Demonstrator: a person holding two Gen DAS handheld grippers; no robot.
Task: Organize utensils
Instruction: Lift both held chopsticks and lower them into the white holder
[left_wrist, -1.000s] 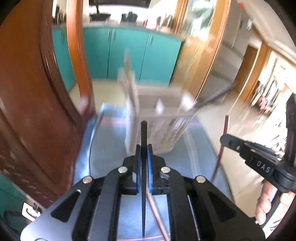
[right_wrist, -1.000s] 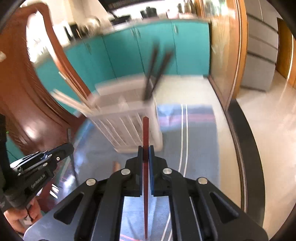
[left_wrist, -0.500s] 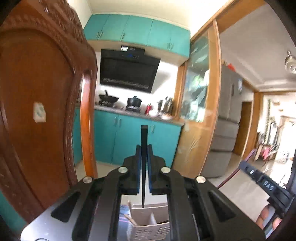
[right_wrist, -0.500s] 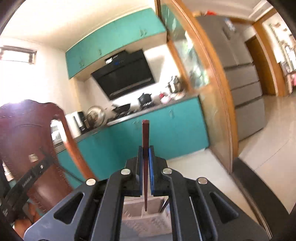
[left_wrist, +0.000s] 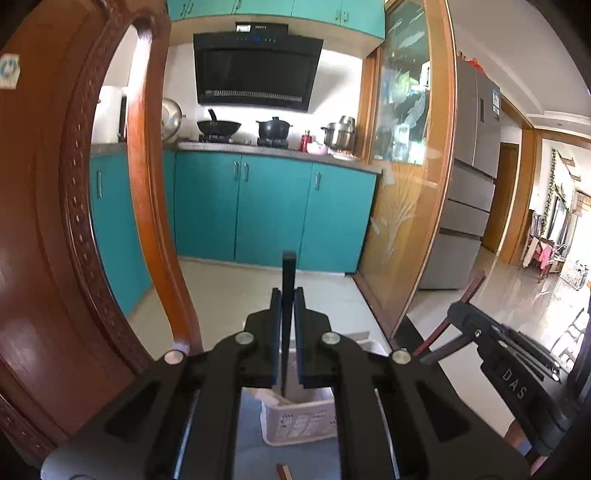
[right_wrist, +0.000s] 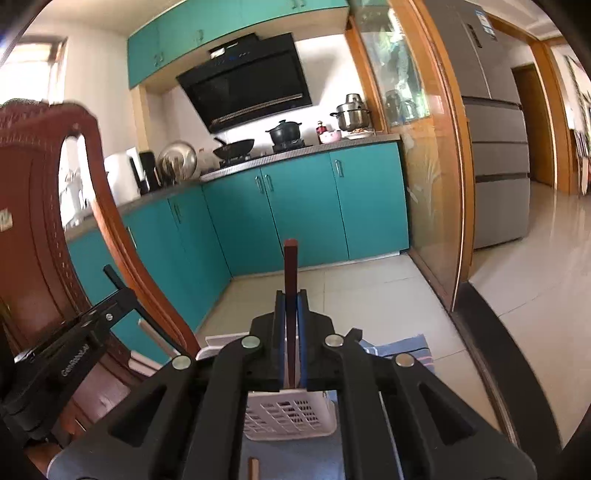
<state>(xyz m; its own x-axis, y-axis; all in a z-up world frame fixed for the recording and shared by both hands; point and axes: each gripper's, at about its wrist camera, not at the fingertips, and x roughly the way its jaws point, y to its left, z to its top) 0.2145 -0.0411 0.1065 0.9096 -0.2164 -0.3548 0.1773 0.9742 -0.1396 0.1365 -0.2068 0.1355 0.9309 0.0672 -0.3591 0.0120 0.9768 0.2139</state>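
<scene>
Left wrist view: camera now tilted back down from half a second ago, bringing more of the white slotted plastic basket (left_wrist: 301, 421) into sight below the left gripper (left_wrist: 287, 332). Jaws together, clamped on a slim black chopstick (left_wrist: 288, 280) standing upright above the basket. Probably lined up for dropping in. Basket contents hidden.

Right wrist view: same downward tilt. Right gripper (right_wrist: 291, 332) jaws clamped on a reddish-brown wooden chopstick (right_wrist: 291, 273), directly over the basket on the blue cloth (right_wrist: 402, 347) covering the worktop.
</scene>
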